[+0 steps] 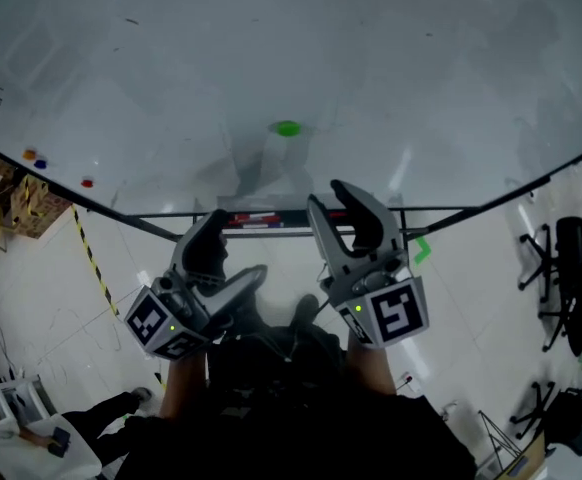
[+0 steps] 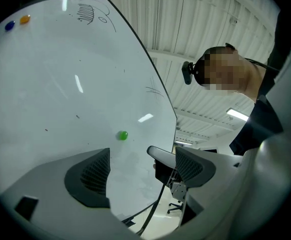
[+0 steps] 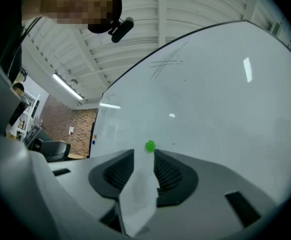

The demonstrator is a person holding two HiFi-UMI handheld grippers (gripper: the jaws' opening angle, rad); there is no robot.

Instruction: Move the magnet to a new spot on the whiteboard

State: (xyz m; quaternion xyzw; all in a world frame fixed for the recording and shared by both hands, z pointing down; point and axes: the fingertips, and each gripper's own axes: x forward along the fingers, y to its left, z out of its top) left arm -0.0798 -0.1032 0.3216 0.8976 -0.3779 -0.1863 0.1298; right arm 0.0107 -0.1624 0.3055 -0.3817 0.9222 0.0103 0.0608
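Head view: left tongs (image 1: 239,243) and right tongs (image 1: 331,208) hover open, empty, near the whiteboard (image 1: 421,68), the right seemingly aimed to pick the green magnet (image 1: 287,128)

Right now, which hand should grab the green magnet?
Right. The magnet sits straight ahead of the open right gripper, in line with its gap, and the head view shows that gripper nearer. From the left gripper, the magnet lies off to one side.
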